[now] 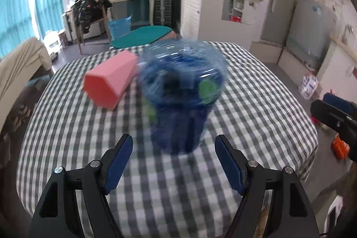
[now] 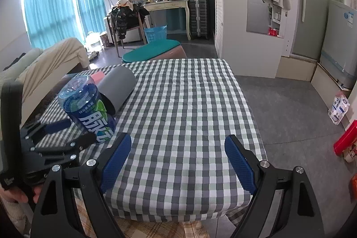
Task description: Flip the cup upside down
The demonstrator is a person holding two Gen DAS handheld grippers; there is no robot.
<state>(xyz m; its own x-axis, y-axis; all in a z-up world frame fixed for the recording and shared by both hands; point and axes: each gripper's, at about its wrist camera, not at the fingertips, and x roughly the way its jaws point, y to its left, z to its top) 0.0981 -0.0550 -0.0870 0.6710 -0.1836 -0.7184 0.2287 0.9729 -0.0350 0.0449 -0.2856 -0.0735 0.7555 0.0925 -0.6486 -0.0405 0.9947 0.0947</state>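
A blue see-through plastic cup with a printed label stands just ahead of my left gripper, smeared by motion blur. The gripper is open and its fingers hold nothing. In the right wrist view the blue cup stands slightly tilted on the checked cloth with its clear domed end up. The left gripper sits low beside its base with its fingers apart. My right gripper is open over bare cloth, well right of the cup.
A pink cup lies on its side left of the blue one. A grey cup lies on its side behind it. The checked table ends close on the right. A teal stool stands beyond the far edge.
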